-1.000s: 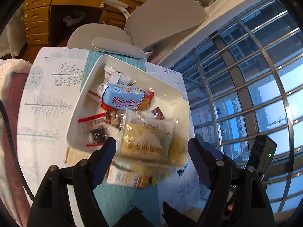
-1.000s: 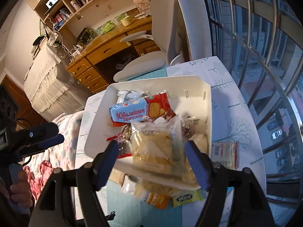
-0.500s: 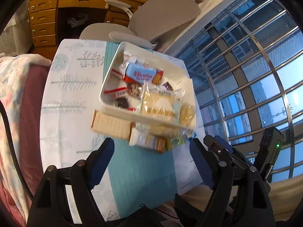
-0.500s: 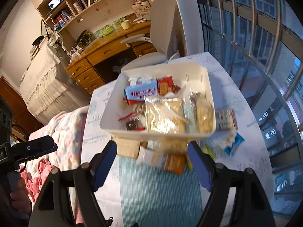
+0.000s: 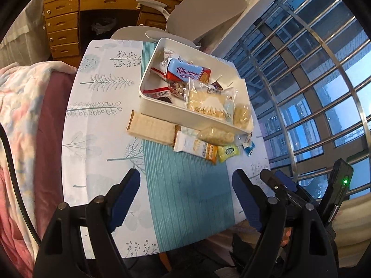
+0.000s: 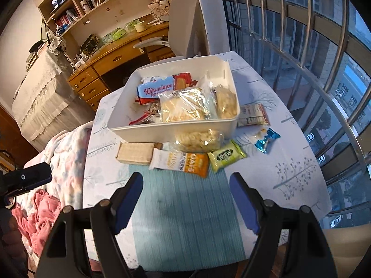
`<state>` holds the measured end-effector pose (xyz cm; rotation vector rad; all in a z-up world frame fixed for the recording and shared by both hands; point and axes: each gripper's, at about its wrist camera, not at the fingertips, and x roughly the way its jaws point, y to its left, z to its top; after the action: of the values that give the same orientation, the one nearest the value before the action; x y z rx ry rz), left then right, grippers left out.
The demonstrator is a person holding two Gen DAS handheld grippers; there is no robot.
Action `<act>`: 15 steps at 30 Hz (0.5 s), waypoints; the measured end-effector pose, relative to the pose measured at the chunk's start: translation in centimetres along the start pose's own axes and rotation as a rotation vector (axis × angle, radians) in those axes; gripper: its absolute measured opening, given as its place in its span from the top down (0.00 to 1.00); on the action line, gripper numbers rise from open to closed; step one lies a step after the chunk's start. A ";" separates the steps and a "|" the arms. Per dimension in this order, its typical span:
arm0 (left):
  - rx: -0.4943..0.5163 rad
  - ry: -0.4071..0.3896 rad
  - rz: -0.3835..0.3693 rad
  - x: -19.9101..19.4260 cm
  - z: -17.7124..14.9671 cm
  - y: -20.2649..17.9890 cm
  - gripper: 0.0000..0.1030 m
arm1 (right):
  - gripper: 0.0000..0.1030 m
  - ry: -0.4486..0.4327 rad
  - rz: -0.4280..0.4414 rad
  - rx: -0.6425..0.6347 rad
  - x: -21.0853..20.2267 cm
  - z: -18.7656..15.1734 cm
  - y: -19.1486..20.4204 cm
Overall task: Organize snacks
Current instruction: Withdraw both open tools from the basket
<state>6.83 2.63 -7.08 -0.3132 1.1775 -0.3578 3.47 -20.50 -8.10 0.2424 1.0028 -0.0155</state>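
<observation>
A white bin on the table holds several snacks, among them a blue biscuit pack and a clear cracker bag. Loose snacks lie along its near side: a tan wafer pack, a white-orange oat bar, a clear puffed bag, a green packet, a blue candy. My left gripper and right gripper are open and empty, above the table's near edge.
A teal runner crosses the white tree-print tablecloth. A beige wrapper lies right of the bin. A grey office chair and wooden desk stand behind. Barred windows are to the right, pink bedding to the left.
Both grippers have pulled back and up from the bin, so the whole table and the loose snacks in front of the bin now show. Both stay open.
</observation>
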 end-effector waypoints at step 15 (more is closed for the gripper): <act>0.053 -0.015 0.124 4.8 -0.4 -4.9 0.22 | 0.25 -0.046 -0.015 -0.144 1.1 -0.1 -7.3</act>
<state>7.57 -3.87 -9.18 -0.1955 1.1653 -0.2767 3.12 -27.51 -10.52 0.1019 0.9554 0.0374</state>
